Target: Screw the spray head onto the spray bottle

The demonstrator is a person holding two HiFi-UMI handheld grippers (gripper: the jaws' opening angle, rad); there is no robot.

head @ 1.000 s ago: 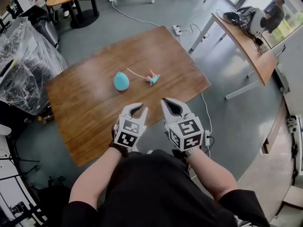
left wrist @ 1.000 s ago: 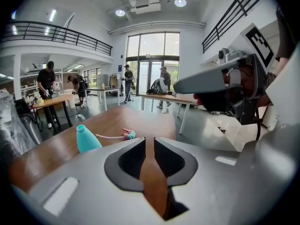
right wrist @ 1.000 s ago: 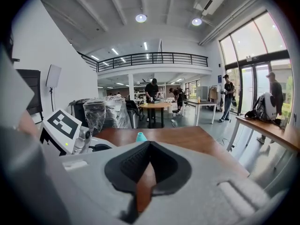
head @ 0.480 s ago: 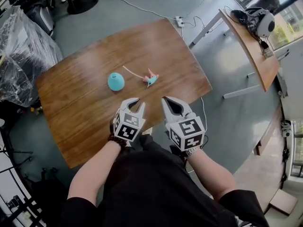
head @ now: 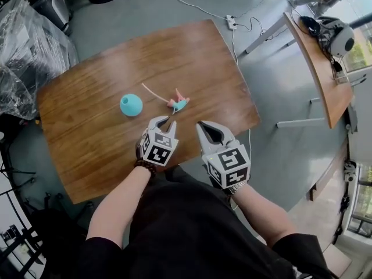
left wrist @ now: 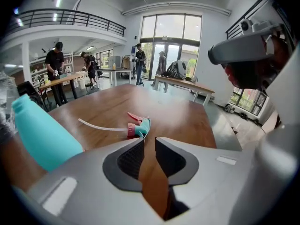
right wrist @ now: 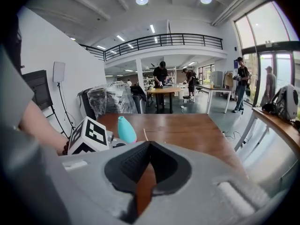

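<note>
I judge the step in hand to be the first reach, as neither part is held and nothing is threaded yet. The spray bottle (head: 131, 104) stands upright on the surface (head: 197, 57), in its left half and well in from every edge. The spray head (head: 177, 103) lies on its side near the bottle but apart from it, on the side of the right edge. Its thin dip tube trails off toward the far left corner.

My left gripper (head: 165, 122) hangs over the near part of the surface. Its jaws stand a narrow slit apart with nothing between them, and in the left gripper view the spray head lies straight ahead of them. My right gripper (head: 210, 131) sits over the near edge with its jaws pressed together and empty.

Next I would need to open the left jaws wider to take the head's collar, and open the right jaws to steady the bottle. Then the tube has to be fed down the neck before any turning.

The bottle is the only container here. Its neck is bare and uncapped. The teal wall is opaque, so I cannot tell whether it holds liquid.
</note>
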